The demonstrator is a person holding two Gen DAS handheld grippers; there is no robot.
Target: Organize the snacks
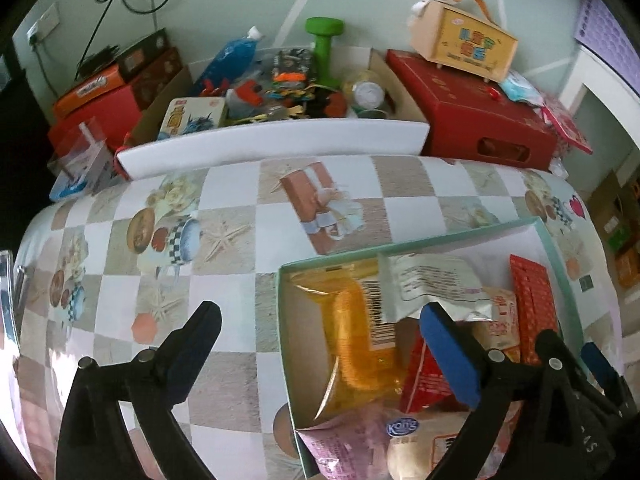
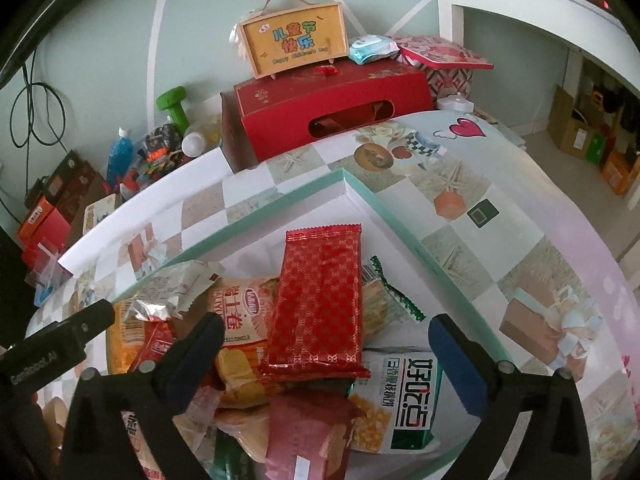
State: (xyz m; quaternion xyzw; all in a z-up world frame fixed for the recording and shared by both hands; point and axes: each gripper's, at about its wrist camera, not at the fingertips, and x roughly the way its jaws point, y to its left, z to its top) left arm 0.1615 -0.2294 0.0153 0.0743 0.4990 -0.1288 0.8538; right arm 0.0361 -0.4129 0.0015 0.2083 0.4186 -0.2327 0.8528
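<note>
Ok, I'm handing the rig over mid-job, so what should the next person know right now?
Left gripper: open, holding nothing, at the left wall of the teal box.
Right gripper: open, empty, over the red patterned packet lying on top.
Done: orange packet, silver packet and white-green packet are in the box.
Left: no loose snacks in view on the tablecloth; check outside these views.

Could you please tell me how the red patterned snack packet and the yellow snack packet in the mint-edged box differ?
The red patterned packet is opaque foil with a gold repeat print; the yellow packet is see-through, showing orange pieces and a barcode. The red patterned packet lies flat on top of the pile, near the middle; the yellow packet sits against the box wall, partly under a silver wrapper. Both are sealed and lie loose inside the box.
</note>
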